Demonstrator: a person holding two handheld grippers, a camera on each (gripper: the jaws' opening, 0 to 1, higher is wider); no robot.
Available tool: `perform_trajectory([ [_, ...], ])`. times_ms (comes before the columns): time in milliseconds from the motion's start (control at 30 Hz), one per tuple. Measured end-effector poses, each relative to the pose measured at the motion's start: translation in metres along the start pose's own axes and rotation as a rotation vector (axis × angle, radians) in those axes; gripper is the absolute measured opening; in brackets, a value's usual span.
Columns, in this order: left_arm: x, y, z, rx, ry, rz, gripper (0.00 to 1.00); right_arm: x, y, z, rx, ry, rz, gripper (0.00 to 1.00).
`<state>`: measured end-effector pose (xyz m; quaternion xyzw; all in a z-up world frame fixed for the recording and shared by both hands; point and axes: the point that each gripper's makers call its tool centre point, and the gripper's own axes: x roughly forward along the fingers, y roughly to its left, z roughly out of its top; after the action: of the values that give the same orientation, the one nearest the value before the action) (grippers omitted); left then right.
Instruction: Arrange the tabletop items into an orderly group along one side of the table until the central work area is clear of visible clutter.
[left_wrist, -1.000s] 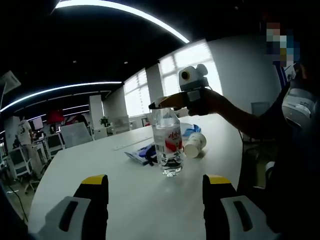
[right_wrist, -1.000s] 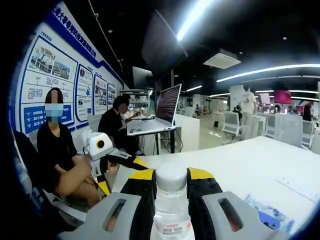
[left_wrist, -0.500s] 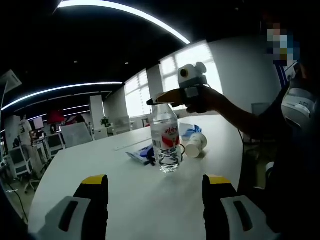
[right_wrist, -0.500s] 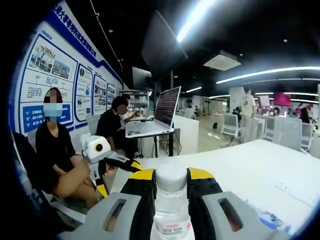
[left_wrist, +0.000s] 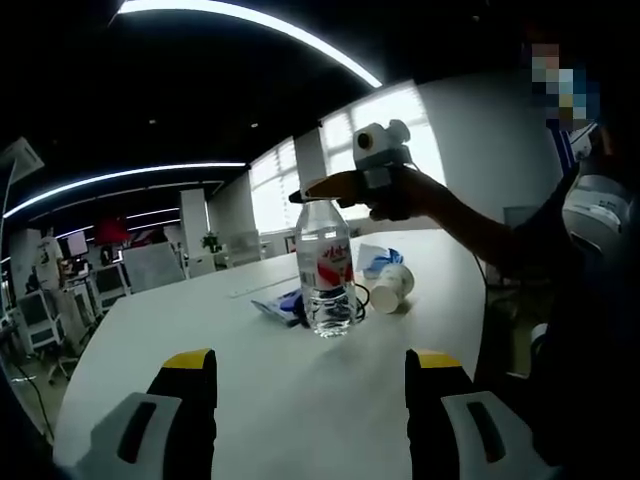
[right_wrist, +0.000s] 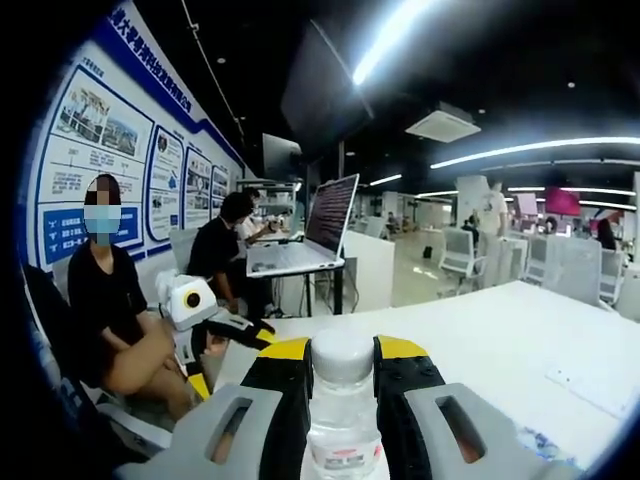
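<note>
A clear water bottle (left_wrist: 324, 272) with a red and white label stands upright on the white table (left_wrist: 250, 390). My right gripper (left_wrist: 322, 191) comes in from the right and is shut on its neck. In the right gripper view the white cap (right_wrist: 342, 356) sits squeezed between the two yellow-tipped jaws of my right gripper (right_wrist: 343, 362). My left gripper (left_wrist: 311, 368) stands open low over the near table, short of the bottle, with nothing between its jaws. Behind the bottle lie a tipped paper cup (left_wrist: 390, 288) and a blue packet (left_wrist: 284, 306).
A white and blue bag (left_wrist: 372, 260) lies behind the cup. A flat paper strip (left_wrist: 262, 288) lies farther back on the table. An open laptop (right_wrist: 312, 226) stands on a stand beyond the table's edge, with seated people (right_wrist: 110, 305) beside it. Office desks and chairs (left_wrist: 55, 295) stand beyond.
The bottle, held by my right gripper, has shifted a little left and farther from my left gripper. The right gripper view has slid slightly sideways with it. My left gripper has stayed put.
</note>
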<state>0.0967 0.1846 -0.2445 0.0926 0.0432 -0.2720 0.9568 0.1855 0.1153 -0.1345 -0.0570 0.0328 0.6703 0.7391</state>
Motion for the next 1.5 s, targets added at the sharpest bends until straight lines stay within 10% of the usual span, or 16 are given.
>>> perform_trajectory([
  [1500, -0.008, 0.008, -0.010, -0.010, 0.026, 0.019, 0.76, 0.033, -0.037, 0.001, 0.021, -0.004, -0.035, 0.20],
])
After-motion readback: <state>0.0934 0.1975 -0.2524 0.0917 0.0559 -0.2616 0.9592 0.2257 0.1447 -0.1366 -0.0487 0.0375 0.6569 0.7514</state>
